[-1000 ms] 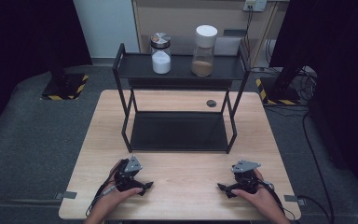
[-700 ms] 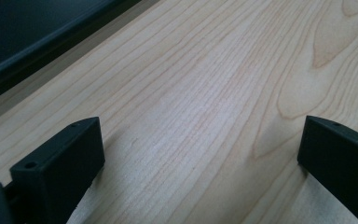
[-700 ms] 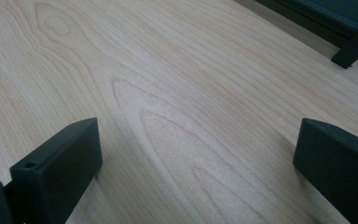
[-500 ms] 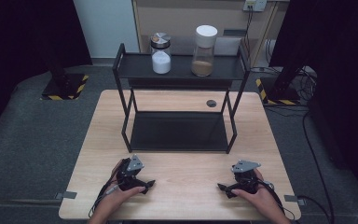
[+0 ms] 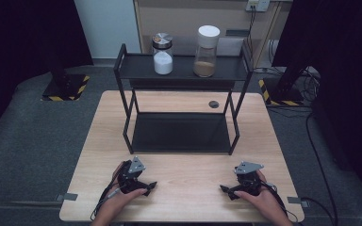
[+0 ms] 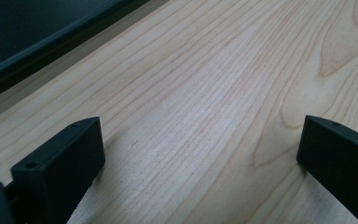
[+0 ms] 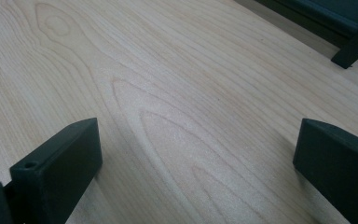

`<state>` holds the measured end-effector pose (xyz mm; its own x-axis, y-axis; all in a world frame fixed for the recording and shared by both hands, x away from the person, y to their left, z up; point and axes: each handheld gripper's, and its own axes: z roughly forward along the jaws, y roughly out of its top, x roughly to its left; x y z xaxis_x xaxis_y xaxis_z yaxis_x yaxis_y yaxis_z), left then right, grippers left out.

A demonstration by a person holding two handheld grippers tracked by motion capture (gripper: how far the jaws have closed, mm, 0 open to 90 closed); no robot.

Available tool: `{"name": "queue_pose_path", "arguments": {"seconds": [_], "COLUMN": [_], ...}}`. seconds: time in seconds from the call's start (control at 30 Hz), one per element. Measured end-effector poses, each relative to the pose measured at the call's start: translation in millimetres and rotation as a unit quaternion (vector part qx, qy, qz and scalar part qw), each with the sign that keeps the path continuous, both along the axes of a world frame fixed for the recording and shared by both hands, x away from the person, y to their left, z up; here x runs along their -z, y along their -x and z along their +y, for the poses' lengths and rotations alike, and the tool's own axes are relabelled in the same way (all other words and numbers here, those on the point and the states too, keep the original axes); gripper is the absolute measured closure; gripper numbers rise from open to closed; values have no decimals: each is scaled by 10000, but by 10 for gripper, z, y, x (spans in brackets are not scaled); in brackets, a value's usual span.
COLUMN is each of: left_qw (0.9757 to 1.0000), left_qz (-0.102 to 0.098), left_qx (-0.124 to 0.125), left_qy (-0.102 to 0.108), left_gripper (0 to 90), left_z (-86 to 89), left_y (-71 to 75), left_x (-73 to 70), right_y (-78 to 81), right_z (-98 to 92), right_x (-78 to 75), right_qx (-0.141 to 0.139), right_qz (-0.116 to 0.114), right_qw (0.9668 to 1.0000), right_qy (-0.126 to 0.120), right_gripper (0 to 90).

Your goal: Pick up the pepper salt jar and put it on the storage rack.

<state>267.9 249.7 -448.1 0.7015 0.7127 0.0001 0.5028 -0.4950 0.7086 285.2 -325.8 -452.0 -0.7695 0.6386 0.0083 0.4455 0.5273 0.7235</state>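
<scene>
My left gripper [image 5: 150,186] rests on the wooden table [image 5: 184,195] near its front edge, held by a hand, jaws pointing toward the middle. In the left gripper view the two black jaws stand wide apart over bare wood, so my left gripper [image 6: 200,154] is open and empty. My right gripper [image 5: 224,190] lies at the front right, also in a hand, pointing inward. Its jaws are spread wide over bare wood in the right gripper view, where my right gripper [image 7: 196,154] holds nothing.
A black two-level metal shelf [image 5: 181,70] stands at the table's middle and back. On its top level sit a jar of white powder with a metal lid [image 5: 162,54] and a taller jar of brown grains with a white lid [image 5: 206,45]. A small dark round disc [image 5: 213,104] lies behind the shelf's base.
</scene>
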Motion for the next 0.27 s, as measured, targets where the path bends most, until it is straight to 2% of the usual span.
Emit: {"name": "queue_pose_path", "arguments": {"seconds": [0.27], "left_qw": [10000], "left_qz": [1], "left_qx": [43], "left_qy": [-3], "left_gripper": [0], "left_z": [15], "left_y": [-7], "left_x": [-1], "right_y": [11], "right_z": [6], "right_x": [1], "right_qx": [32], "right_qz": [-4], "right_qw": [10000], "right_qy": [-1], "right_gripper": [19]}}
